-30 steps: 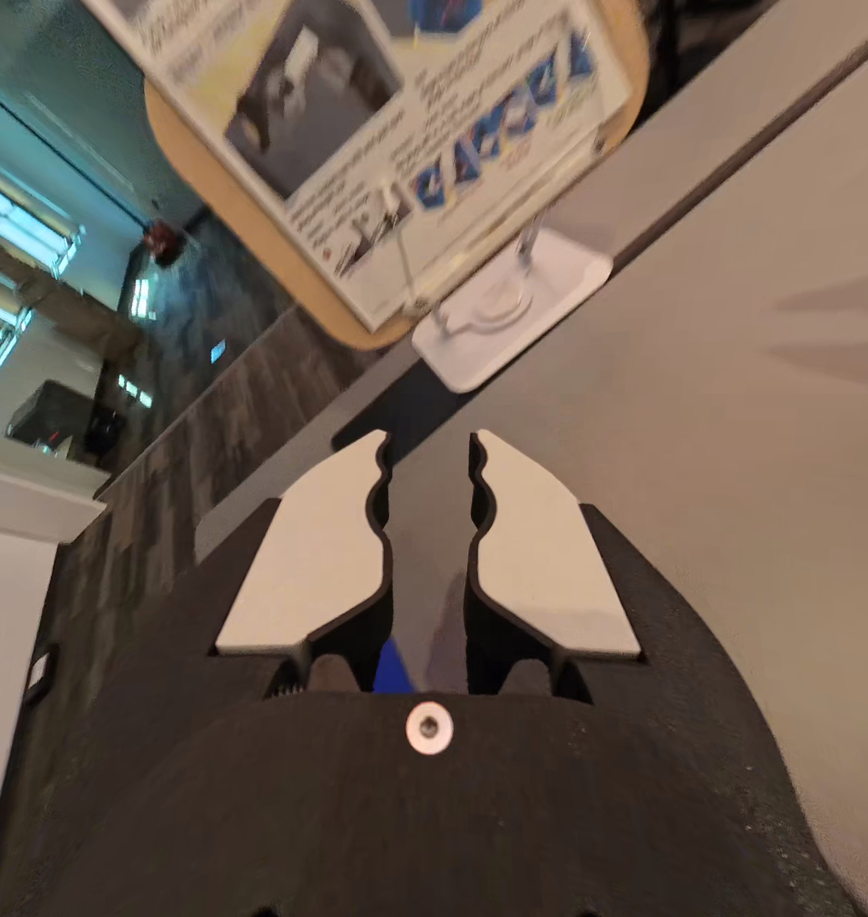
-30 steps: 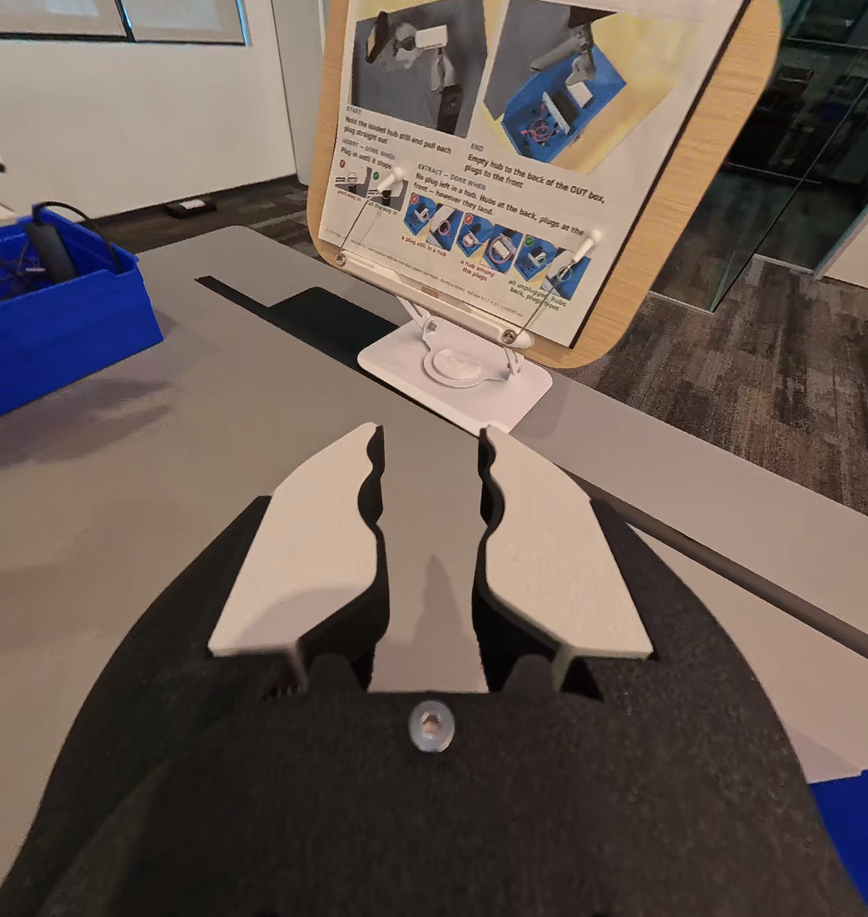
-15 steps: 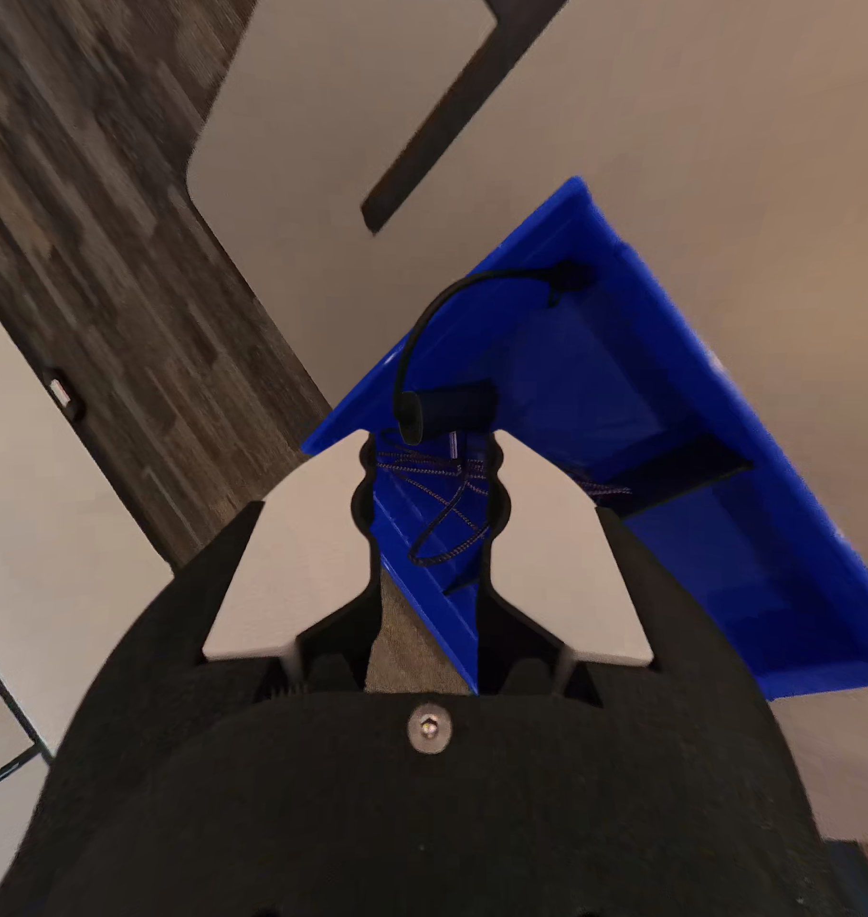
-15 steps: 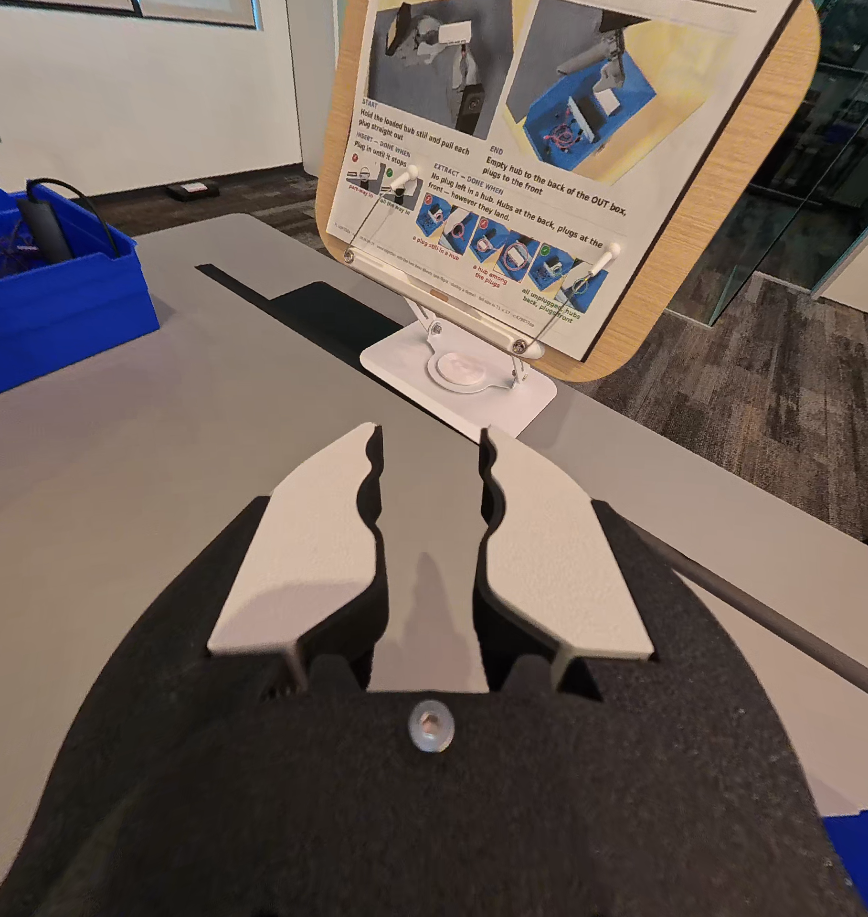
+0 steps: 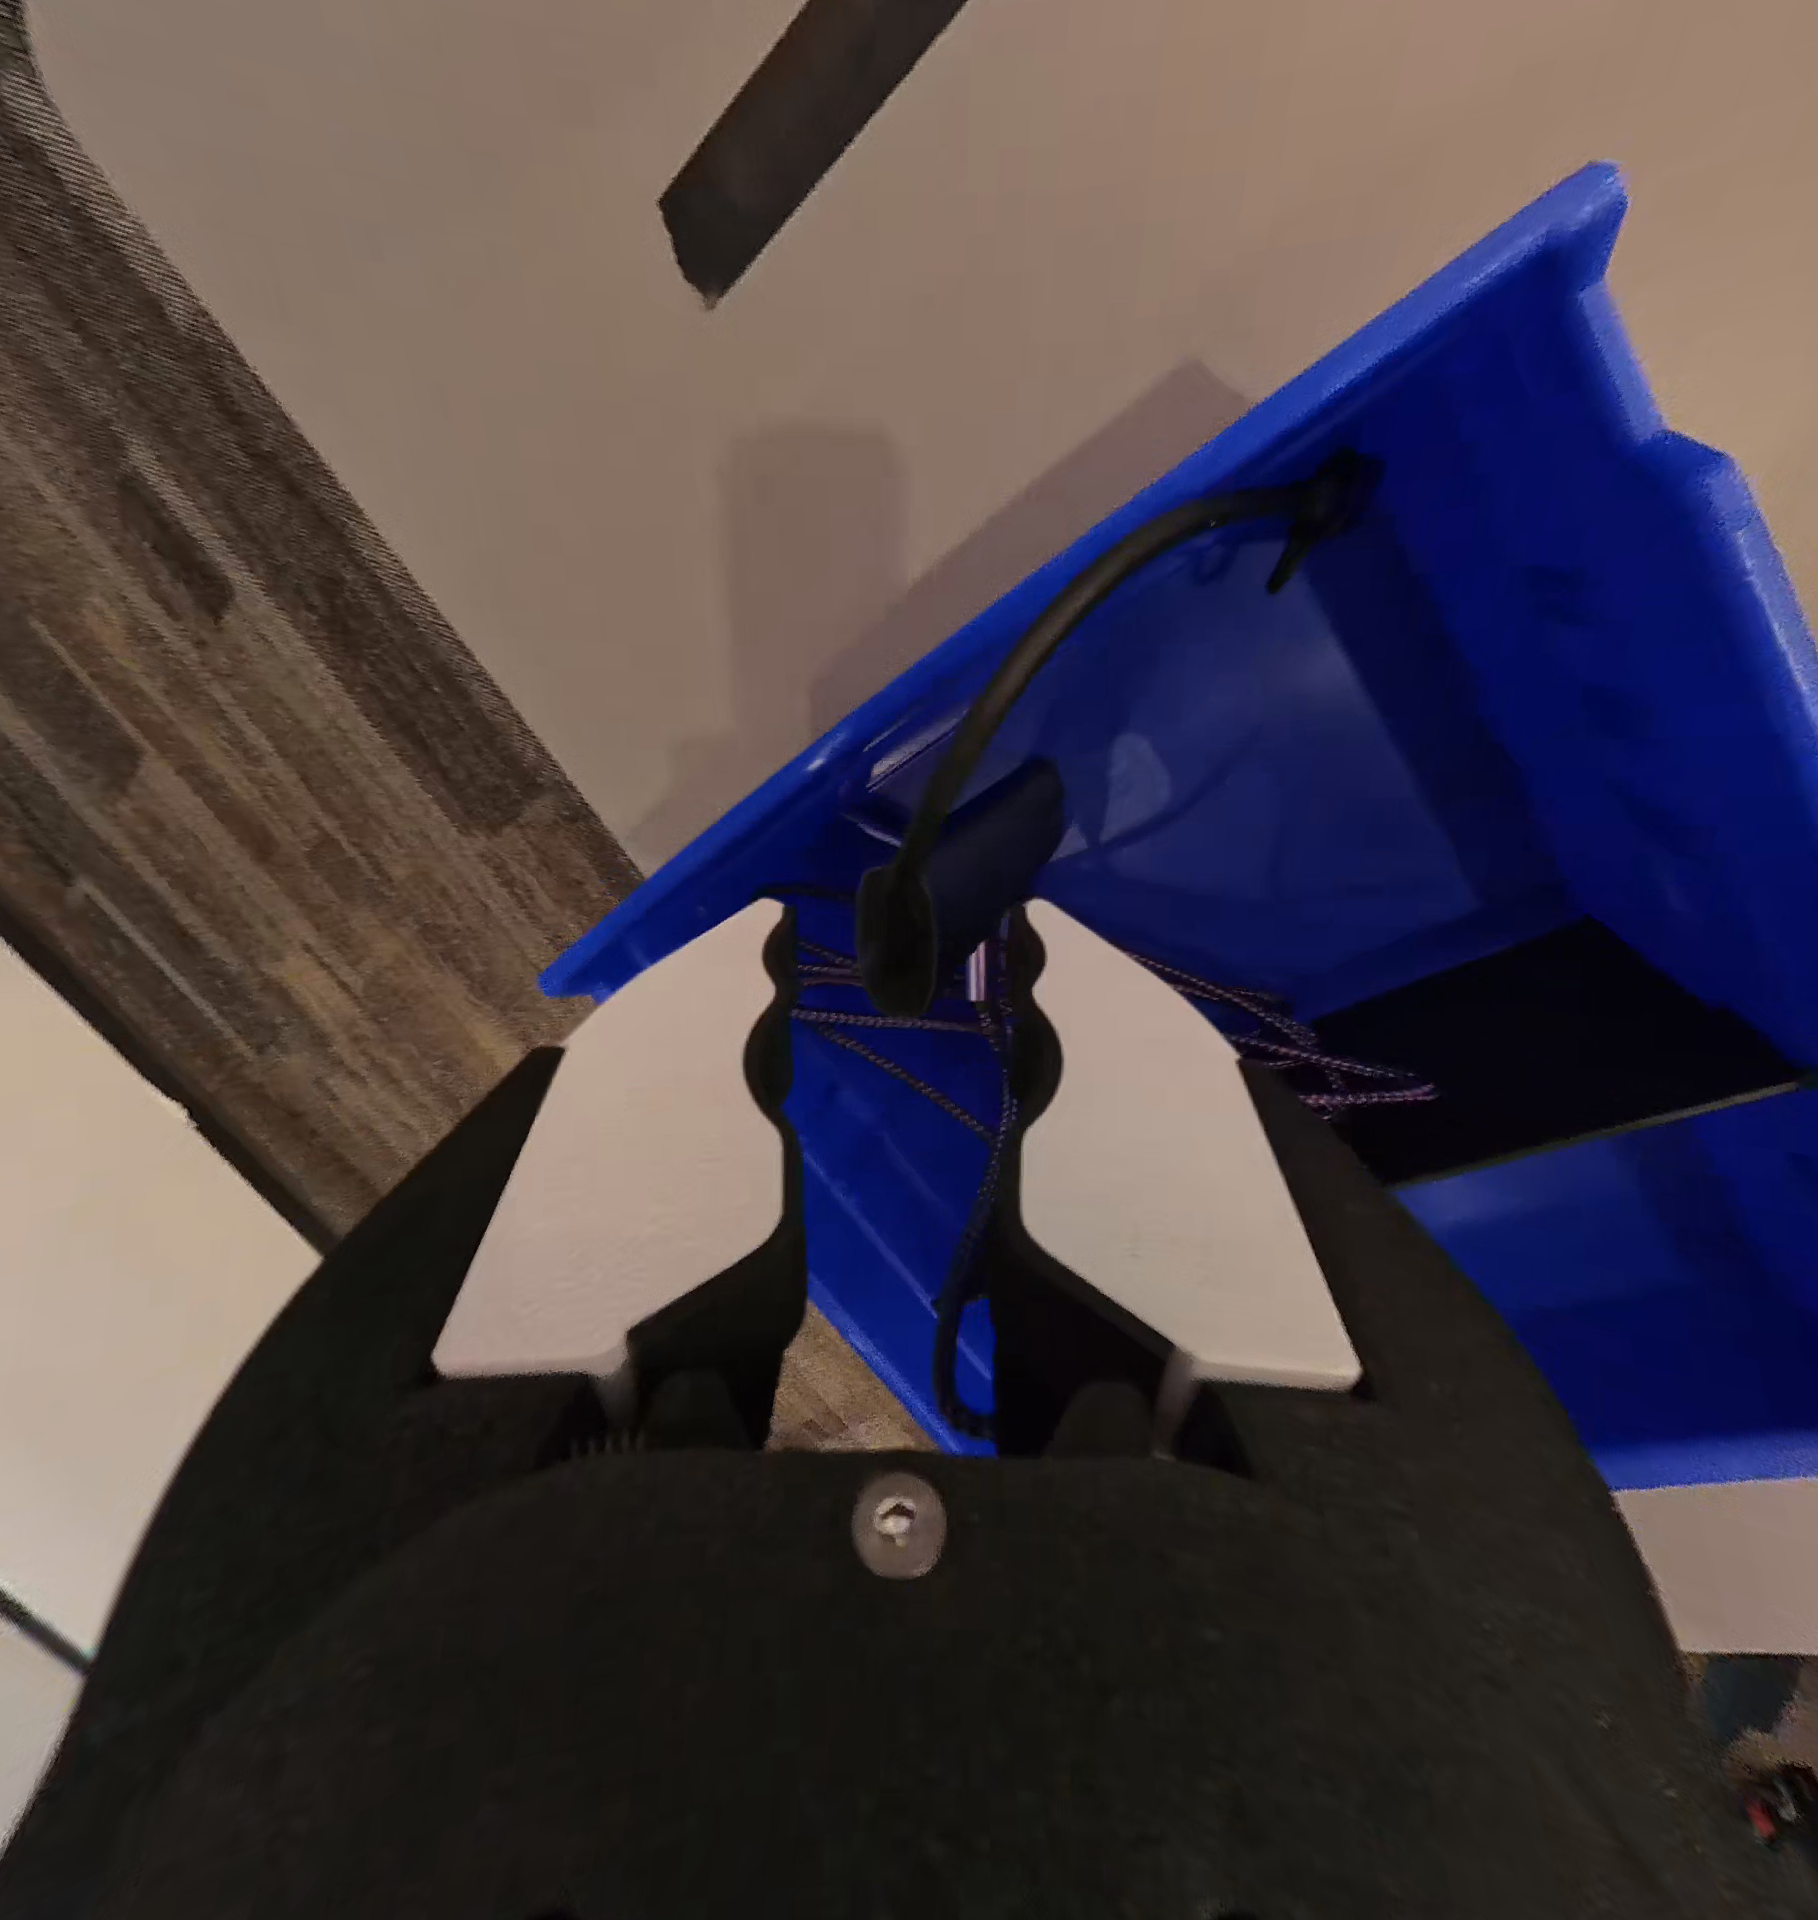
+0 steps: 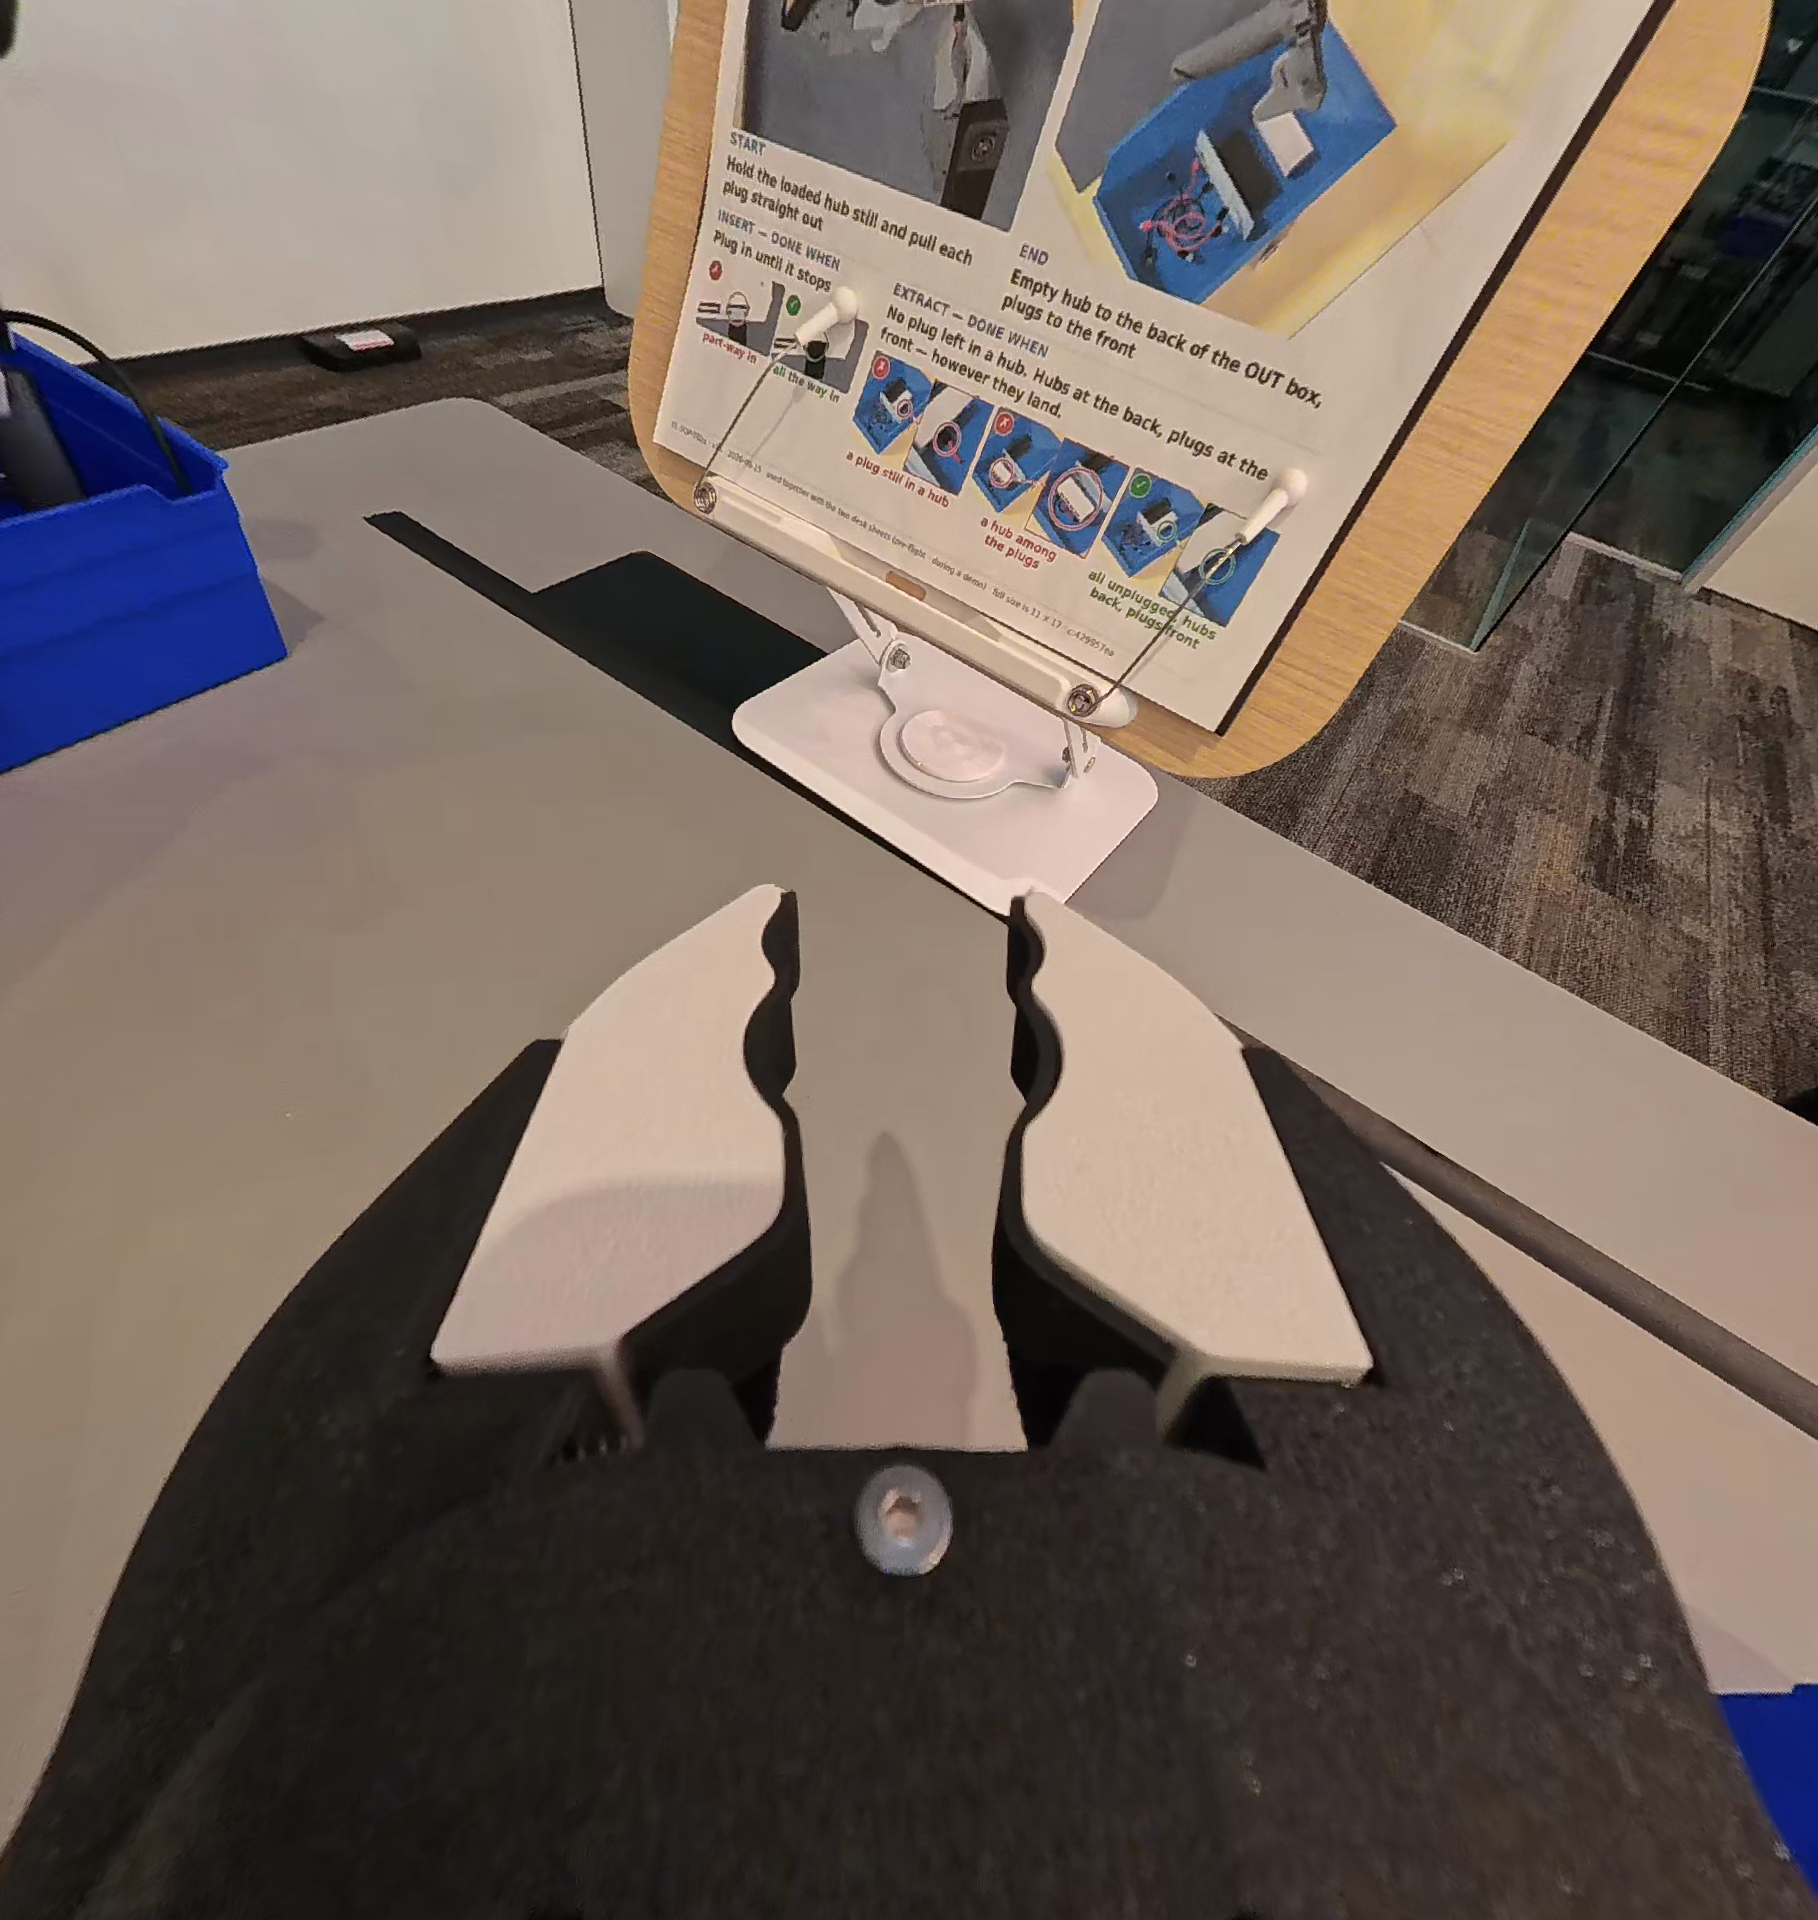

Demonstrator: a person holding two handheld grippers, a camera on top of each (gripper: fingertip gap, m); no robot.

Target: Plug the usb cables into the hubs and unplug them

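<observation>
- the left gripper (image 5: 900,935) is seen above a blue bin (image 5: 1507,436) on the grey table (image 5: 572,364); its white fingers (image 5: 666,1174) stand apart, with nothing between them.
- a dark usb hub (image 5: 988,842) is propped against the bin's near wall, just beyond the fingertips – contact cannot be told.
- the hub's black cable (image 5: 1050,623) arches up and over to the bin's far corner.
- thin braided usb cables (image 5: 884,1023) lie tangled on the bin floor under the hub, and a black divider (image 5: 1549,1049) crosses the bin farther right.
- the right gripper (image 6: 897,914) is held over bare table (image 6: 365,883), well apart from the bin; its jaws are parted and empty.
- ahead of it a printed instruction sheet on a wooden board (image 6: 1570,436) is carried by a white stand (image 6: 946,769) – the same blue bin (image 6: 94,613), with hub and cable, shows at the left edge.
- patterned carpet (image 6: 1570,769) lies beyond the table.
</observation>
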